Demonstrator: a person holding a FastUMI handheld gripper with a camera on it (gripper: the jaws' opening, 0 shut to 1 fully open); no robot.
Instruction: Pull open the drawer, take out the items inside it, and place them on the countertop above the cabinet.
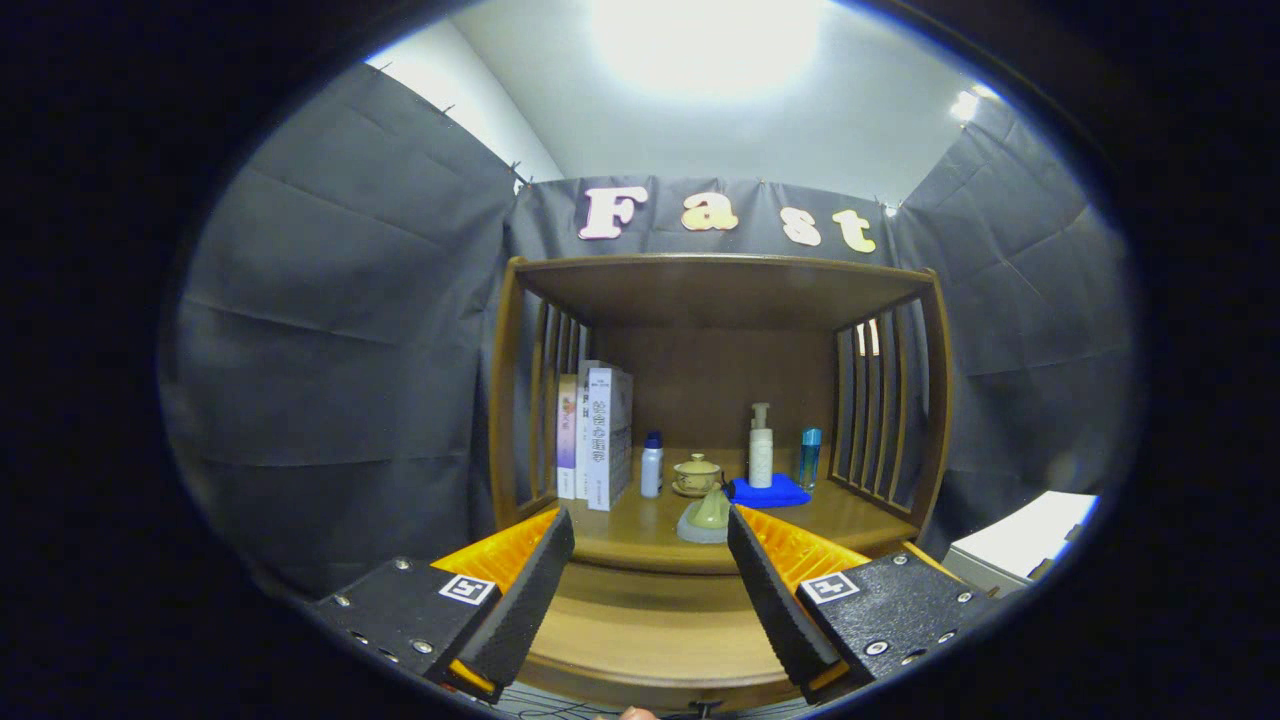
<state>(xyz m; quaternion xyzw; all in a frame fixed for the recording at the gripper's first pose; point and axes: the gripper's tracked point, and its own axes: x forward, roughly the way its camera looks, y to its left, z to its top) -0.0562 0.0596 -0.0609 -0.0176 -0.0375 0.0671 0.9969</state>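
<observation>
I hold the gripper (650,590) level and pointing straight ahead, its two fingers (520,600) spread wide apart with nothing between them. Both black pads face each other across the gap (the orange backing shows behind each one), and neither touches anything. The left finger and the right finger sit at about the same height, angled slightly inward toward their tips. At the bottom, a small bit of fingertip (637,713) peeks in.

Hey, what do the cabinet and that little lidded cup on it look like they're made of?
The cabinet looks like brown wood with a smooth, slightly glossy finish: faint grain, slatted sides. The lidded cup on its saucer looks like glazed ceramic, pale beige with a soft sheen, though that is unsure. The gripper is open, holding nothing.
</observation>
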